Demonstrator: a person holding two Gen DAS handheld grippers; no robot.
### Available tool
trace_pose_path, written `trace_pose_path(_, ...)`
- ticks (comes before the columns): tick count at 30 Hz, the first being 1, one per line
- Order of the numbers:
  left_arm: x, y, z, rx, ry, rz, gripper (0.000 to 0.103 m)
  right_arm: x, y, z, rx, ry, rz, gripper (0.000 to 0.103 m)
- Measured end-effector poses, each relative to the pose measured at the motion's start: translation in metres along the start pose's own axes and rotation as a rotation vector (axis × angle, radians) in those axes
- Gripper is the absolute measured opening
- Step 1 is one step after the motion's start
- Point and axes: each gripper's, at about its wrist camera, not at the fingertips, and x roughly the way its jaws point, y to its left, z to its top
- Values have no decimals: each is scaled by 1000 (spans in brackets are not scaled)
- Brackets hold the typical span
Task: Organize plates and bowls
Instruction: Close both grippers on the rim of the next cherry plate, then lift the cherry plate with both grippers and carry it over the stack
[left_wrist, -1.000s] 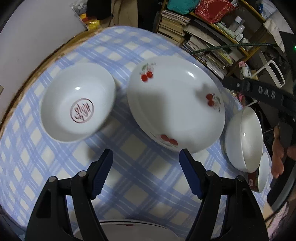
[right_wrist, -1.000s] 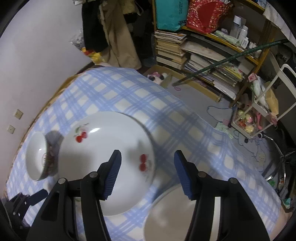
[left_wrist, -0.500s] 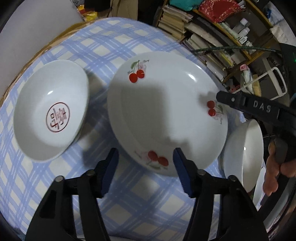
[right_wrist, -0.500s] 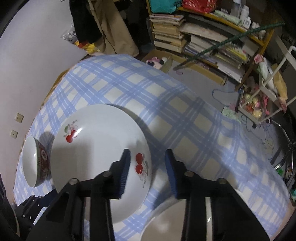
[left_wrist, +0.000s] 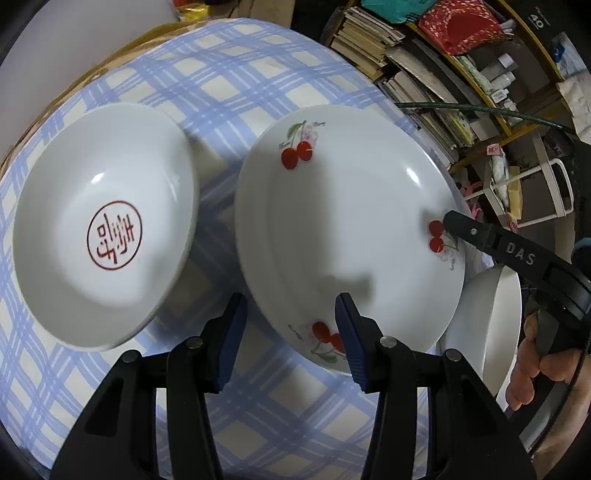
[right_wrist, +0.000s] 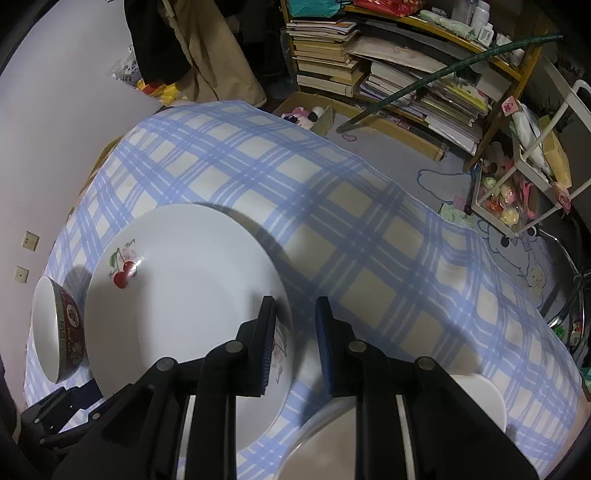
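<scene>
Tablecloth (right_wrist: 369, 236) in blue and cream check spreading under everything, carrying the crockery of the sorting job. Cherry plate (left_wrist: 343, 221), the largest piece, lying flat near the middle, round and so offering no long axis, only a rim to be taken edge-on. Stamped bowl (left_wrist: 103, 229), white with a red seal in its well, sitting just beside the plate toward the wall side, apart from it by a strip of cloth. Plain white bowl (left_wrist: 491, 332) standing at the plate's opposite edge, partly hidden behind the right tool. Left gripper (left_wrist: 291, 332) pointing steeply down at the plate's near rim, jaws half-wide and closing, one blue pad outside the rim over the cloth, the other over the plate's inner slope by the lower cherries; pads not yet pressing, as far as the left wrist view shows. Right gripper (right_wrist: 295, 347) straddling the rim on the far side by the other cherry pair, jaws narrow and closing, one pad over the plate face, one outside over the cloth; contact looking close but not certain. Hand (left_wrist: 543, 365) wrapping the right tool's handle. Both tongs sitting at the rim on opposite sides, neither clearly nearer; coming lift likely hinging on each pad pair bracketing the thin edge squarely.
</scene>
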Motion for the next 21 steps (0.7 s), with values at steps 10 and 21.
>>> trace_pose_path(10, 8, 0, 7, 38, -16, -5, 24, 4, 7, 0, -16, 14, -2, 12)
trace_pose_path(21, -7, 1, 22, 53, 12, -32, 24, -23, -5, -8, 18, -23, 128, 7)
